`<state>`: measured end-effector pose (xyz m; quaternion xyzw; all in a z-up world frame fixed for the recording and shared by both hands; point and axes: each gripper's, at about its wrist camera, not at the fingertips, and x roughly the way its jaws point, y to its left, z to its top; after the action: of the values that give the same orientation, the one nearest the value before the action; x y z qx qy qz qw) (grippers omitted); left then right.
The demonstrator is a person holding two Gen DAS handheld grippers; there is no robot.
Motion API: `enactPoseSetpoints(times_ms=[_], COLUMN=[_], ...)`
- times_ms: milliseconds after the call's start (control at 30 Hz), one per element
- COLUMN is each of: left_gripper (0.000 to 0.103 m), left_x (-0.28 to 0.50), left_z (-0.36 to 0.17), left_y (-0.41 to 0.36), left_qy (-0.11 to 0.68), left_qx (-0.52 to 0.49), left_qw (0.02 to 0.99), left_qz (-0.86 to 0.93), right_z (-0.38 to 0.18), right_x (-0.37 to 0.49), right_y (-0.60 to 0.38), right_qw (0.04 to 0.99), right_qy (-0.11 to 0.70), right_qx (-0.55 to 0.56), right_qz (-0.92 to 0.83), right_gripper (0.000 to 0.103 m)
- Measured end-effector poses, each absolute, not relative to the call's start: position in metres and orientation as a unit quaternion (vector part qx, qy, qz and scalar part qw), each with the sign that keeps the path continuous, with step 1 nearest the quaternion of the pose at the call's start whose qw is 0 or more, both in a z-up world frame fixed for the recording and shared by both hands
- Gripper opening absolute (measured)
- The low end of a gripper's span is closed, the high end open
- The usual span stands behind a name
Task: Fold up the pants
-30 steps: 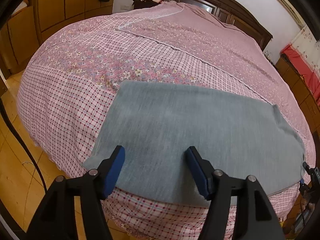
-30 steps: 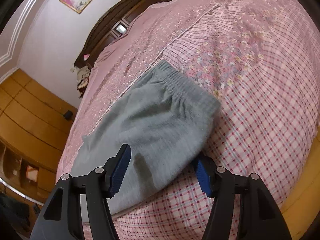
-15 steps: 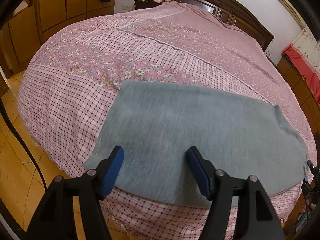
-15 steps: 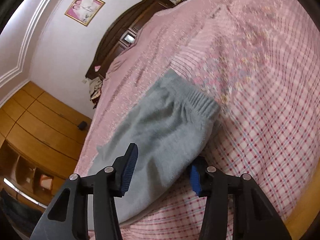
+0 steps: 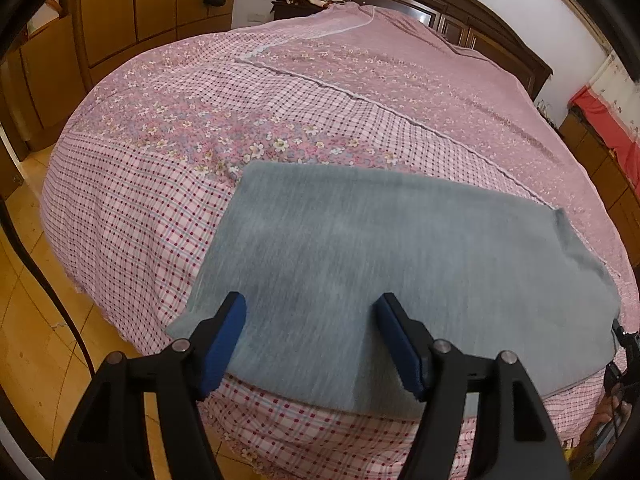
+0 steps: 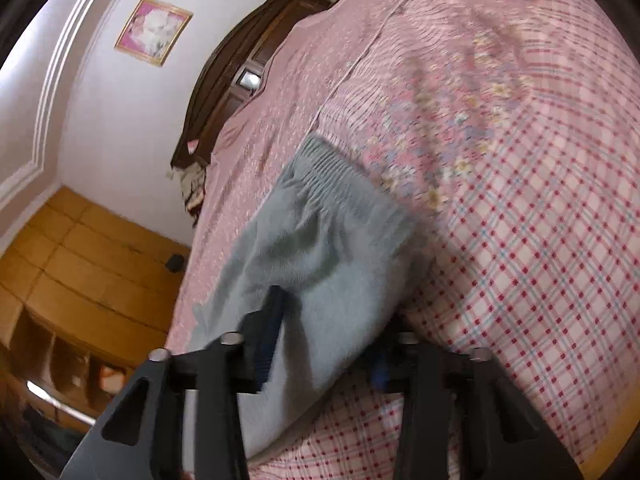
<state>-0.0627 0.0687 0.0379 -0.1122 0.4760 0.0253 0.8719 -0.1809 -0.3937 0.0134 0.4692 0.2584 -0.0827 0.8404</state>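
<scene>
Left wrist: L fingers (image 5: 310, 338) wide over pants (image 5: 400, 264) hem, R fingers (image 6: 326, 334) closing on waistband edge.

Soft, matt grey cloth pants (image 5: 400, 264) lie on a printed cotton-like bedspread (image 5: 168, 168) beside glossy wooden flooring (image 5: 36, 340).

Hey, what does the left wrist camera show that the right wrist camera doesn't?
Only the left wrist view: the left gripper open over the flat end of the grey-blue fabric pants, and a red cloth at the far right. Only the right wrist view: the gathered elastic waistband, with the right gripper, just closing, shut on the pants. Both: the pink patterned bedspread and dark wooden headboard.
</scene>
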Motion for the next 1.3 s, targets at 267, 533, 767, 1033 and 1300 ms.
enactPoseSetpoints(times_ms=[267,533,767,1033,1300], left_gripper=[0.072,0.073,0.073,0.074,0.076], left_x=[-0.062,-0.062,-0.062,-0.061,-0.062], left_z=[0.037,0.037,0.037,0.038,0.044], left_y=[0.071,0.070,0.069,0.068,0.070], left_qy=[0.476,0.474,0.473,0.476,0.473], left_qx=[-0.116,-0.115,-0.112,-0.107,-0.105], left_qw=[0.871,0.873,0.873,0.873,0.874], left_qz=[0.023,0.024,0.028,0.029,0.030], right_z=[0.022,0.002,0.011,0.047,0.091], right_x=[-0.179,-0.156,-0.141,-0.116,-0.102], right_y=[-0.390,-0.399,-0.406,-0.377,-0.355], right_qw=[0.845,0.836,0.840,0.871,0.898], right_qy=[0.267,0.292,0.311,0.314,0.305], right_qx=[0.455,0.460,0.439,0.360,0.298], right_qz=[-0.088,-0.064,-0.066,-0.108,-0.113], right_gripper=[0.016,0.016,0.016,0.010,0.010])
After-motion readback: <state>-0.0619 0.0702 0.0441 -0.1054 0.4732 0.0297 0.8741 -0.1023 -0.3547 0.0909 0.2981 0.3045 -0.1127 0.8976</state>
